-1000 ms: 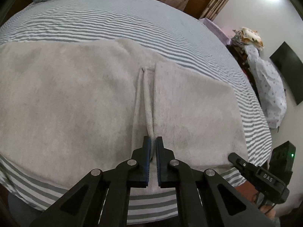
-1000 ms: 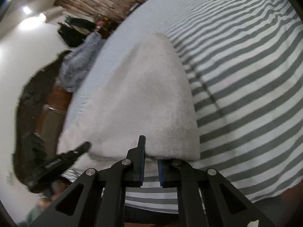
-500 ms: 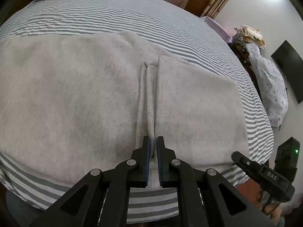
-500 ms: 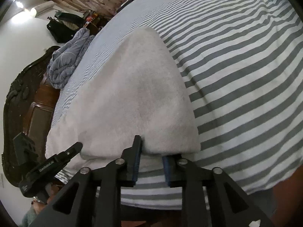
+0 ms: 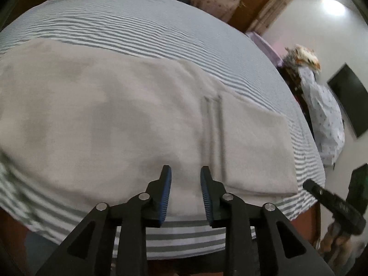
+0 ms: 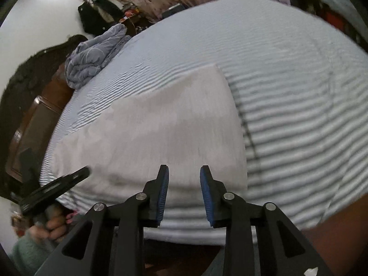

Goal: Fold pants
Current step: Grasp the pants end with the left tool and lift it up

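Ahead of both my pairs of jaws lies the bed (image 5: 142, 30) in its grey-striped sheet, and across its near edge lie the pants (image 5: 115, 119), pale grey, spread flat with one end already folded over on itself. They look soft, thick and light, likely to sag and slide as I lift, so I judge the firm folded edge or a corner nearest me the best hold. My left gripper (image 5: 185, 179) hangs just above the near hem, its jaws opening a little way, nothing between them. My right gripper (image 6: 184, 179) is parted about as far, also empty, over the folded end. Beyond, a crumpled blue quilt (image 6: 96, 55) sits by the dark wooden headboard (image 6: 27, 92), and clutter lines the wall.
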Demonstrator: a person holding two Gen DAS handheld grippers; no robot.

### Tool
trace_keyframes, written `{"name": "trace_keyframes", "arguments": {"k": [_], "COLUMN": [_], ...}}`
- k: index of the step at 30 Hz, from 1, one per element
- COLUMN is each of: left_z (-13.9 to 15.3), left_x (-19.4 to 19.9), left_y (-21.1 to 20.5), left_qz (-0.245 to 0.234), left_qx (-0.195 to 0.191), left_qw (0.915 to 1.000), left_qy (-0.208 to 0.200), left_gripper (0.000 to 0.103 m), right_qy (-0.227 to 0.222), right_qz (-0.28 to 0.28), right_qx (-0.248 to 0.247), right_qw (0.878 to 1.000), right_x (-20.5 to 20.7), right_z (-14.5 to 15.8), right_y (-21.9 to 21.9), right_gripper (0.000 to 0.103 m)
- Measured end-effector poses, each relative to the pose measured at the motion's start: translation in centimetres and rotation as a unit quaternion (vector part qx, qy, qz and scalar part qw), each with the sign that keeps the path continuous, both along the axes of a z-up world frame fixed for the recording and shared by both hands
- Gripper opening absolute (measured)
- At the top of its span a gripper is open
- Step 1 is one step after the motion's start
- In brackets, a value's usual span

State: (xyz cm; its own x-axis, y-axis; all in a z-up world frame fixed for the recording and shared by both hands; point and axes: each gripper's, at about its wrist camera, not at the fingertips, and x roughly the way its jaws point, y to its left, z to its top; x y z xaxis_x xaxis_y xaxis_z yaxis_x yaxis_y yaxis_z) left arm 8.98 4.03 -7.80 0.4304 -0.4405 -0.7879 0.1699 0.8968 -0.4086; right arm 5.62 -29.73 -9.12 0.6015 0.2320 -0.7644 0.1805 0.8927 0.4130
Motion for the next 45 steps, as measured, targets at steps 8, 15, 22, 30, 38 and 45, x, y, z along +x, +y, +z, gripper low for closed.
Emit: {"name": "trace_keyframes", "arguments": {"k": [8,15,22,30,38,45], "left_z": [0.4,-1.5,-3.5,-4.7,-5.9,-6.1], "left_x": [-0.9,-1.6,-1.1,0.4,2.2,1.1], "left_y": [9.9,16.5,20.1,22.6,24.1,25.2], "left_qz": [0.125,0.220,0.259,0.282,0.283,0.280], "left_qx": [-0.010,-0.052,-0.114,-0.182,-0.211,-0.225], "left_qw": [0.9921,0.9738,0.9582,0.9411,0.9345,0.9323], "left_qy": [-0.003,0.023,0.041,0.043,0.048,0.045], "left_gripper": [0.032,0.032,0.037,0.043,0.049,0.050], "right_qy": [0.026,0.050,0.057,0.063,0.072,0.074], "right_qz": [-0.008,-0.015,0.002,0.031,0.071,0.082], "right_qx": [-0.069,-0.092,-0.080,-0.074,-0.050,-0.049], "right_qw": [0.997,0.994,0.995,0.995,0.994,0.993], "right_x": [8.0,10.3,8.4,6.3,6.9,7.7], "right_z": [-1.6,-3.1,-3.3,-3.3,-3.3,-3.3], "right_y": [0.9,1.3,3.4,6.9,10.9,13.0], "right_gripper": [0.027,0.028,0.031,0.035,0.035,0.036]}}
